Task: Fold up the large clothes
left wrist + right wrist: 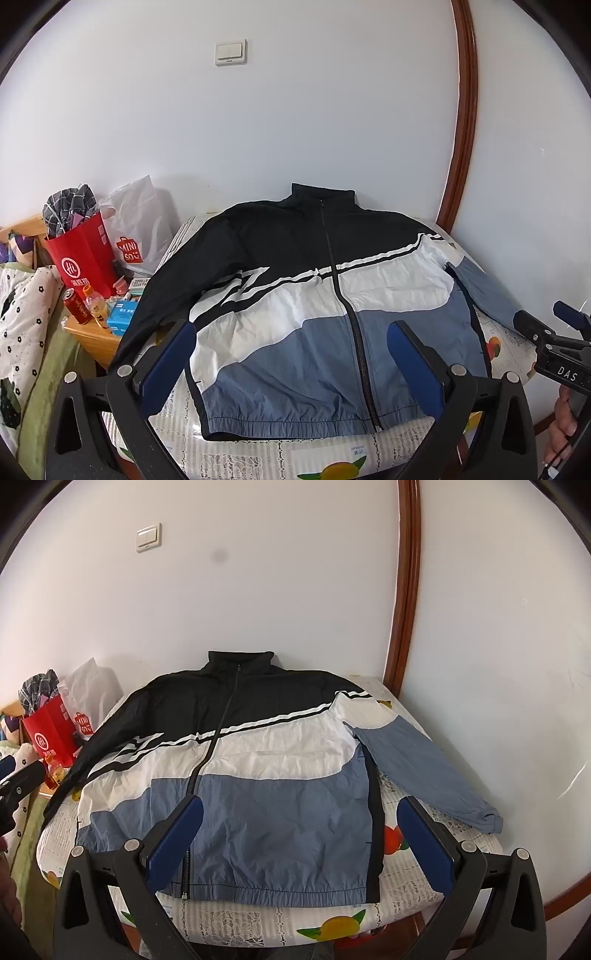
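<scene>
A zipped jacket [295, 295] in black, white and blue lies flat, front up, on a small table [258, 454] covered with a lace and fruit-print cloth. Its collar points to the wall and its hem faces me. The right blue sleeve [424, 771] stretches out over the cloth; the left black sleeve [147, 310] hangs past the table's edge. My left gripper [291, 332] hovers open above the hem with nothing between its blue pads. My right gripper [299, 812] is likewise open over the jacket's [258, 768] right half, holding nothing. The right gripper [554, 332] also shows at the left wrist view's right edge.
Left of the table a wooden nightstand [92, 336] carries a red paper bag [85, 258], a white shopping bag [140, 225], a red can [75, 306], a bottle and small boxes. A patterned quilt [22, 314] lies further left. A white wall with a wooden door frame [406, 590] stands behind.
</scene>
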The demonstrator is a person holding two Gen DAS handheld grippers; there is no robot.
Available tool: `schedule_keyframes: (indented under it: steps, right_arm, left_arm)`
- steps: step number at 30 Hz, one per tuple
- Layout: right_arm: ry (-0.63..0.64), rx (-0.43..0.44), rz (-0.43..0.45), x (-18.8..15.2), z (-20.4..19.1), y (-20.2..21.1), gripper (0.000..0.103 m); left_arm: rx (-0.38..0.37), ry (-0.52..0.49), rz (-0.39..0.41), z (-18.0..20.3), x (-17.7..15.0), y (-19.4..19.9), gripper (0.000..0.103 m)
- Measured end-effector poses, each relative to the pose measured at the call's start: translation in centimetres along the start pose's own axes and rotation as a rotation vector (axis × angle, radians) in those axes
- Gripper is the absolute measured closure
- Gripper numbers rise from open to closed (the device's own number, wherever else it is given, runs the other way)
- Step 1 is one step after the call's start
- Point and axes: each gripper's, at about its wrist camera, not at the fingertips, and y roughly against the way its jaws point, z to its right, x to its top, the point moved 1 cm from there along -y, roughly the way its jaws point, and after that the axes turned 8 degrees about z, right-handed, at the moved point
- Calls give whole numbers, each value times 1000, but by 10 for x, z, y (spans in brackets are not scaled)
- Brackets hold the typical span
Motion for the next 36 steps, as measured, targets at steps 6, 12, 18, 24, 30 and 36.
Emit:
schedule_keyframes:
  steps: [6, 12, 18, 24, 30, 36]
  right_arm:
    - [-7, -11, 1, 0, 1, 7, 0]
    - [-10, 1, -3, -2, 2, -3, 0]
    - [-8, 9, -5, -2, 2, -3, 0]
    - [-3, 7, -5, -2, 0, -2, 0]
    - [-1, 5, -4, -1, -1, -2, 0]
    - [-1, 4, -4, -1, -1, -2, 0]
  left_arm:
    - [-4, 9, 0, 0, 1, -1, 0]
    - [-1, 10, 10, 1, -2, -3, 0]
    - [-2, 16, 9, -2, 2, 1, 0]
    - [-2, 15, 16, -1, 4, 2, 0]
    - [-4, 13, 12, 0, 4, 2, 0]
    - [-2, 15, 12, -1, 1, 1, 0]
